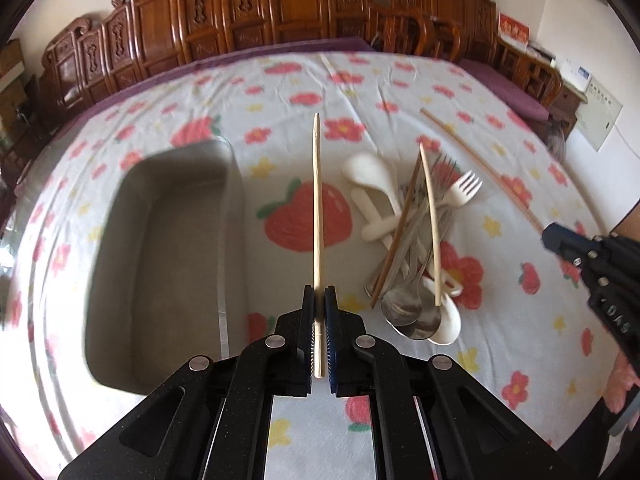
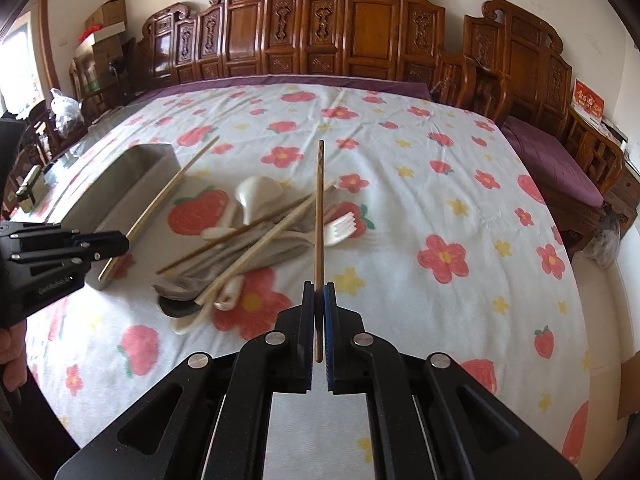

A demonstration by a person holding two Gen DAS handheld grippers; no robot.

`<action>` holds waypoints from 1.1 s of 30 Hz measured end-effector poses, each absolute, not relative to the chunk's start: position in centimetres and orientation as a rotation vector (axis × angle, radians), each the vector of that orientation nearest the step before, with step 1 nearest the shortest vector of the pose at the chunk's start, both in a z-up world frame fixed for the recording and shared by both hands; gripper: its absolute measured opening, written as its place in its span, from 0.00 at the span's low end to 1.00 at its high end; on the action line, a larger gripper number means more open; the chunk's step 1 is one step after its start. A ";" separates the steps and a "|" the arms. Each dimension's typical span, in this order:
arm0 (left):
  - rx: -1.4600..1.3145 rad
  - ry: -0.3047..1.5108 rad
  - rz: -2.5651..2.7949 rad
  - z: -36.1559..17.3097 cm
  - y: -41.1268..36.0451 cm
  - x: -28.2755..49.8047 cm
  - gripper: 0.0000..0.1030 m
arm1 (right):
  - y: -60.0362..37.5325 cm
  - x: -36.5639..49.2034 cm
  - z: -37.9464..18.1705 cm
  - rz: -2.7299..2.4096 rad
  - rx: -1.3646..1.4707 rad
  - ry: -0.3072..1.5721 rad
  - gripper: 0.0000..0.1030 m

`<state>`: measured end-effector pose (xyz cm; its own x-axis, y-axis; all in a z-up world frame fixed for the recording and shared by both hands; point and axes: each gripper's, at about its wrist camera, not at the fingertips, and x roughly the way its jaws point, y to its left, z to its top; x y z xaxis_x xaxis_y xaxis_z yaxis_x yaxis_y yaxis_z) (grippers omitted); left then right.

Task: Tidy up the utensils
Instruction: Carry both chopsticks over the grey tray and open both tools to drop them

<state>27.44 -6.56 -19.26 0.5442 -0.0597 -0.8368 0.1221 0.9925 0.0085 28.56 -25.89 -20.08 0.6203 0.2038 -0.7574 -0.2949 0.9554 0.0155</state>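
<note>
- I have the left gripper (image 1: 319,300) with its jaws pinched tight on a pale bamboo chopstick (image 1: 317,200), which runs straight up the middle of the left wrist view.
- The right gripper (image 2: 319,296) has its jaws clamped the same way on a darker brown wooden chopstick (image 2: 319,216), upright at the centre of its own view.
- I judge this the sorting step: one stick is in each gripper, both clear of the heap, and neither is stowed yet.
- The grey rectangular metal tray (image 1: 160,248) lies at the left of the left wrist view, apparently empty; next I would swing the pale stick over its rim and let go lengthwise.
- The heap of white plastic and steel spoons, forks and chopsticks (image 1: 412,248) sits right of centre on the flower-and-strawberry-print cloth (image 1: 520,320).
- There is open cloth all round; the carved wooden bench backs (image 2: 360,40) stand well apart along the top.
</note>
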 end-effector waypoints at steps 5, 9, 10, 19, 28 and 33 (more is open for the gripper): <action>0.064 0.940 -0.105 -16.8 -4.8 26.2 0.04 | -23.9 27.6 -18.5 0.323 -0.112 0.827 0.05; 0.054 0.921 -0.097 -15.8 -3.2 25.3 0.04 | -21.5 26.6 -17.4 0.361 -0.099 0.809 0.05; 0.052 0.917 -0.094 -15.7 -2.7 25.1 0.04 | -21.0 26.4 -17.3 0.368 -0.098 0.807 0.05; 0.026 0.911 -0.054 -15.6 1.8 24.3 0.04 | -14.7 25.4 -16.9 0.424 -0.081 0.809 0.05; -0.014 0.929 -0.052 -17.2 4.2 24.8 0.04 | -11.1 25.1 -16.0 0.462 -0.075 0.807 0.05; -0.032 0.932 -0.061 -17.9 4.9 25.0 0.04 | -10.2 25.4 -15.7 0.463 -0.094 0.809 0.05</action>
